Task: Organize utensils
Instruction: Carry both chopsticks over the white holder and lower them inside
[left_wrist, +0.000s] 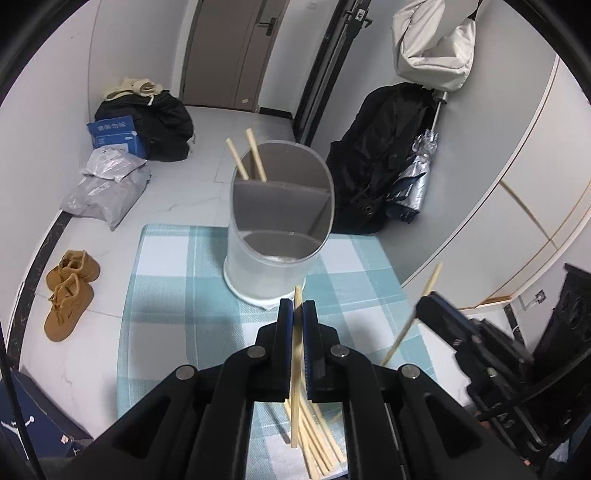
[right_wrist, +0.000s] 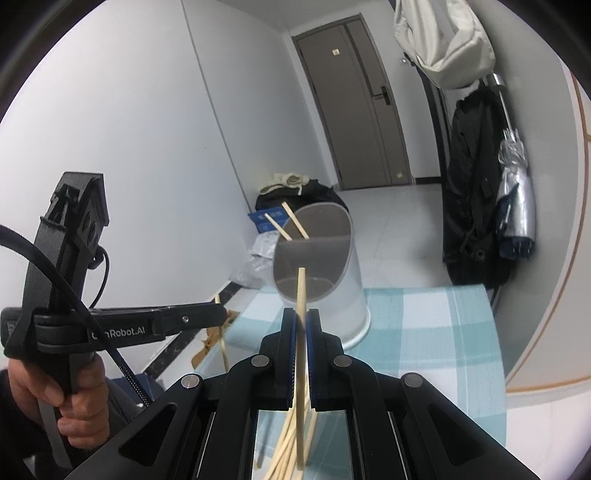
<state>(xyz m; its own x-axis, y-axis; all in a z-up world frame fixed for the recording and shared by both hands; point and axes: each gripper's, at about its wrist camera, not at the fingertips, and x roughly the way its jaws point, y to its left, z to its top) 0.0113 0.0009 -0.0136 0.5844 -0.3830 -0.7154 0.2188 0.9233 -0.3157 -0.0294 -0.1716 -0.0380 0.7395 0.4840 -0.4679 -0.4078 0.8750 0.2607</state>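
A translucent white utensil holder (left_wrist: 277, 229) with inner dividers stands on the checked cloth; two chopsticks (left_wrist: 245, 157) lean in its far compartment. It also shows in the right wrist view (right_wrist: 325, 273). My left gripper (left_wrist: 297, 306) is shut on one wooden chopstick (left_wrist: 295, 369), held upright just in front of the holder. My right gripper (right_wrist: 302, 314) is shut on another chopstick (right_wrist: 301, 325), also upright, near the holder; this gripper shows at the right in the left wrist view (left_wrist: 424, 299). A pile of loose chopsticks (left_wrist: 317, 439) lies on the cloth beneath the grippers.
The small table carries a teal and white checked cloth (left_wrist: 177, 295). On the floor lie brown shoes (left_wrist: 68, 291), grey parcels (left_wrist: 107, 188), a blue box (left_wrist: 118, 134) and black bags (left_wrist: 162, 122). A black coat and umbrella (left_wrist: 399, 158) hang at right.
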